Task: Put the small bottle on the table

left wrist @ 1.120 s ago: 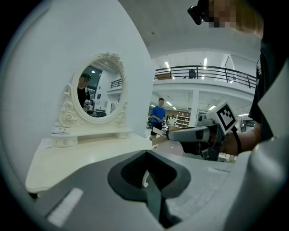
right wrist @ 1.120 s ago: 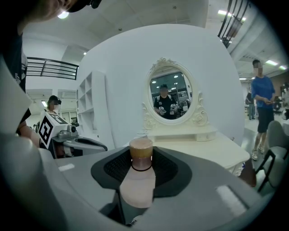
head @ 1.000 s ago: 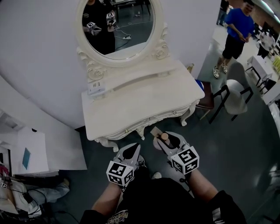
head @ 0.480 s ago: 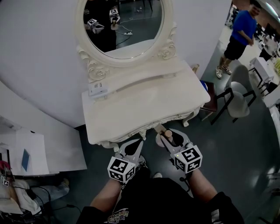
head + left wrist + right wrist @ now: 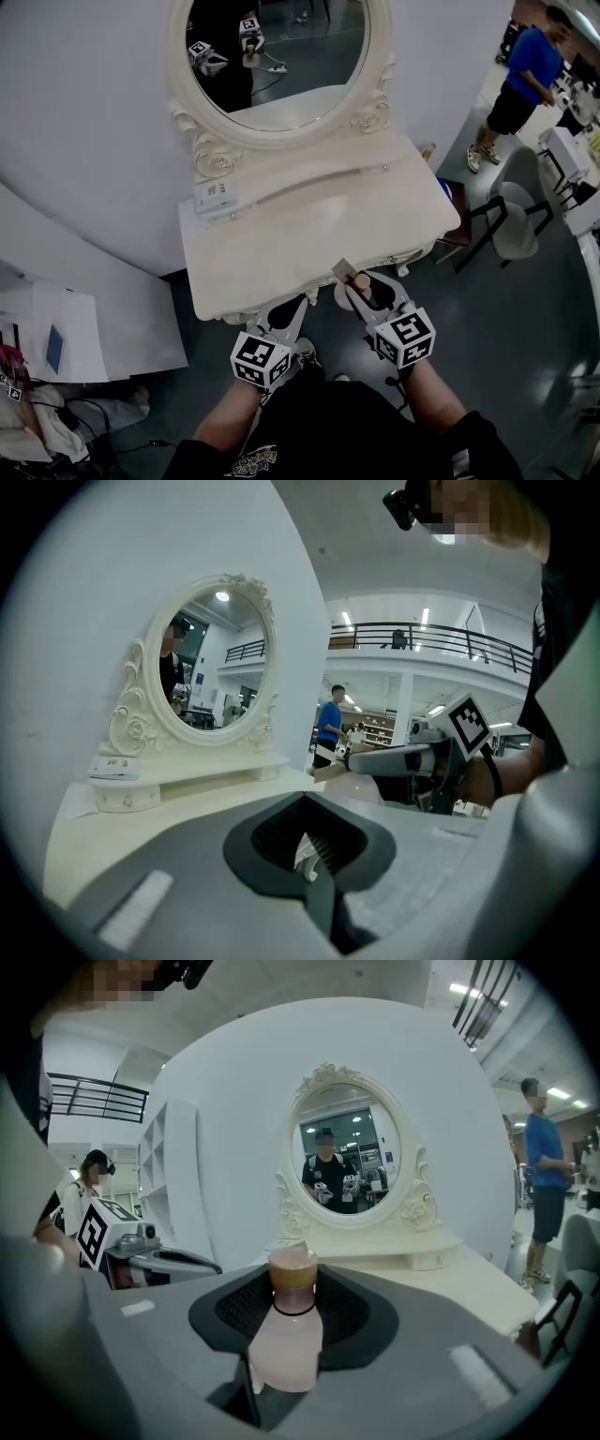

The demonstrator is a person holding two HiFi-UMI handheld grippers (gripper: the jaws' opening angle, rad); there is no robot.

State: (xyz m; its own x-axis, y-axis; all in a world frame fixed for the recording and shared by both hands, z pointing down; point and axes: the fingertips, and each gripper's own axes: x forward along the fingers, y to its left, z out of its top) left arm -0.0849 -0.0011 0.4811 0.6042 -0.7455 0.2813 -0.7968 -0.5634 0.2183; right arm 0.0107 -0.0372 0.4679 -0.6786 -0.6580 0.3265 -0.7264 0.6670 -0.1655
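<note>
A small pale bottle [image 5: 286,1335] with a brown cap stands upright between the jaws of my right gripper [image 5: 292,1321], which is shut on its body. In the head view the bottle [image 5: 362,281] and right gripper [image 5: 367,286] hang at the front edge of the white dressing table [image 5: 281,234], right of its middle. My left gripper [image 5: 286,314] is just short of the same edge, to the left; in its own view the left gripper [image 5: 307,836] is shut with nothing in it. The right gripper [image 5: 403,759] shows beside it.
An oval mirror [image 5: 281,47] in a carved frame rises behind a low shelf with a small card [image 5: 216,195] on it. A chair [image 5: 511,220] and a person in blue [image 5: 530,84] are at the right. White panels with papers [image 5: 56,347] lie at the left.
Both grippers have come forward to the table's front edge, side by side. The bottle has stayed in the right gripper's jaws, and the left one has stayed shut.
</note>
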